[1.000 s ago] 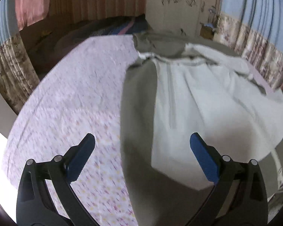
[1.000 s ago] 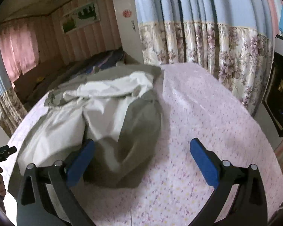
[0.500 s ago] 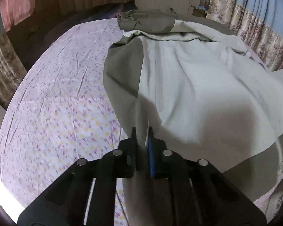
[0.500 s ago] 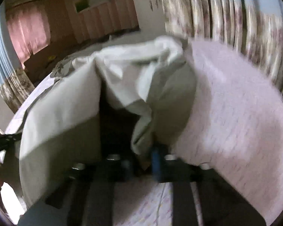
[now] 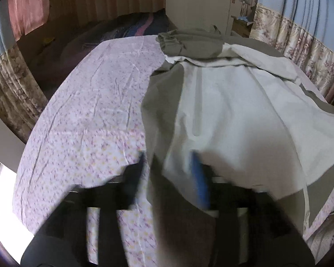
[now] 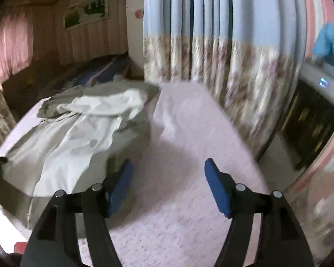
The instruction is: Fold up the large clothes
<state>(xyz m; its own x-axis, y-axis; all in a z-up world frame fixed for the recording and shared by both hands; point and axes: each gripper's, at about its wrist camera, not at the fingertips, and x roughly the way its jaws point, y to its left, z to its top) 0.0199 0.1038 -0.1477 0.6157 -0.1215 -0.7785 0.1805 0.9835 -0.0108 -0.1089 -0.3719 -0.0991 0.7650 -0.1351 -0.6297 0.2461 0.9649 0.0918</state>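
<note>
A large garment (image 5: 233, 111), grey-olive outside with a pale white lining, lies spread over the bed with its collar end bunched at the far side. My left gripper (image 5: 169, 171) hovers over its near grey edge; the jaws are blurred and opening, and a fold of the cloth lies loose between them. In the right wrist view the garment (image 6: 78, 133) sits to the left. My right gripper (image 6: 168, 166) is opening above the bare pink sheet (image 6: 189, 133) with nothing between its blue pads (image 6: 216, 182); its left finger overlaps the garment's edge.
The pink flowered sheet (image 5: 89, 111) covers the bed. Dark striped bedding (image 5: 127, 29) lies at the far end. Blue flowered curtains (image 6: 211, 55) hang along the right side, a white wardrobe (image 5: 207, 2) stands behind, and a dark-fronted appliance (image 6: 311, 120) is at the far right.
Half a second ago both grippers were shut on the garment's edge. Both have since let go and opened, and the right one has drawn back from the cloth over the sheet.
</note>
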